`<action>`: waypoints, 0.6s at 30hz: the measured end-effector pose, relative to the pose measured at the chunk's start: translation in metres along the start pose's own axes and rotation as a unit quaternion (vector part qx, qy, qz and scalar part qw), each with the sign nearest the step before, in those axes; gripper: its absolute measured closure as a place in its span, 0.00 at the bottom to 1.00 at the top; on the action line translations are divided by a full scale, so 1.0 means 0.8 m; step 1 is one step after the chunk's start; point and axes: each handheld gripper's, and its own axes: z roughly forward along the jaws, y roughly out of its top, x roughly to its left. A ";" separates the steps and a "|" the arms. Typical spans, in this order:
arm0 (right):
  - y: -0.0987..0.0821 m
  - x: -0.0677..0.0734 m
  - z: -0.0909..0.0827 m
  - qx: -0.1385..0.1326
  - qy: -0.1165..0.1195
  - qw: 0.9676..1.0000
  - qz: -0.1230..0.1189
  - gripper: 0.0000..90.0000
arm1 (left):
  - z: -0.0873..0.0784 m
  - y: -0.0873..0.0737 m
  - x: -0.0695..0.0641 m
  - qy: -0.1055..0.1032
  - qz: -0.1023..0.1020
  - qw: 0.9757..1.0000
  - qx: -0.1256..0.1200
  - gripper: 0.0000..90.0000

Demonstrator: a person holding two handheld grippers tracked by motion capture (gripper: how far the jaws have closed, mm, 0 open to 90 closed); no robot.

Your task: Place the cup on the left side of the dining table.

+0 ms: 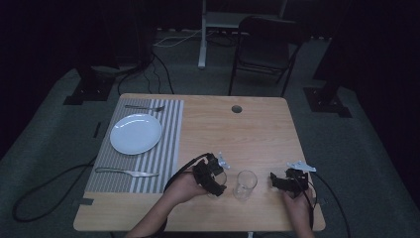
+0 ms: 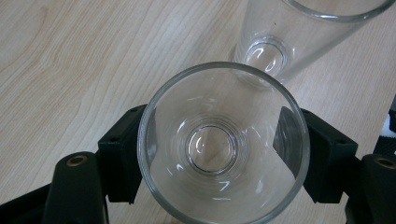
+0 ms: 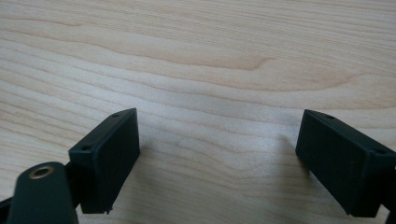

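Clearly the left gripper (image 2: 219, 154) has a drinking glass (image 2: 223, 144) between its black jaws; the pads press on the glass wall from two opposite sides, just below the rim, so the grip is a pinch across the widest part; seen from above, that glass (image 1: 216, 184) stands near the front edge of the table (image 1: 257, 129), a little right of its middle, half hidden by the hand. A second glass (image 1: 245, 184) stands just beside it, towards the right front corner, upright and free; in the left gripper view the second glass (image 2: 299, 32) rises right behind the held one, close but whether touching I cannot tell. The right gripper (image 3: 219, 158) rests low over bare wood near the right front corner with its jaws spread wide and nothing between them.

To my eye the glass is light, rigid and brittle, with a smooth, slippery wall that tapers down to a thick base; a hard squeeze could crack it and a weak one could let it slide downward through the pads; holding it high as now gives the widest bite but leaves the heavy base hanging; a hold nearer mid-height would seem steadier; lifting it straight up would keep it from knocking its neighbour.

Farther off, on the left half, a striped mat (image 1: 168, 144) carries a white plate (image 1: 135, 134), a fork (image 1: 144, 107) and a knife (image 1: 127, 172).
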 end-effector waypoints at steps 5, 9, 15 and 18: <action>0.000 0.000 0.000 0.000 0.000 1.000 0.000 0.15 | -0.008 0.000 0.005 0.011 -0.008 1.000 -0.016 0.32; 0.000 0.000 0.000 0.000 0.000 1.000 0.000 0.15 | -0.016 0.002 0.011 0.007 -0.012 1.000 -0.024 0.32; 0.000 0.000 0.000 -0.001 0.002 1.000 -0.002 0.15 | -0.022 0.007 0.028 0.012 -0.012 1.000 -0.025 0.32; 0.000 0.000 0.000 -0.001 0.001 1.000 -0.002 0.15 | -0.027 0.007 0.035 0.019 -0.017 0.999 -0.027 0.32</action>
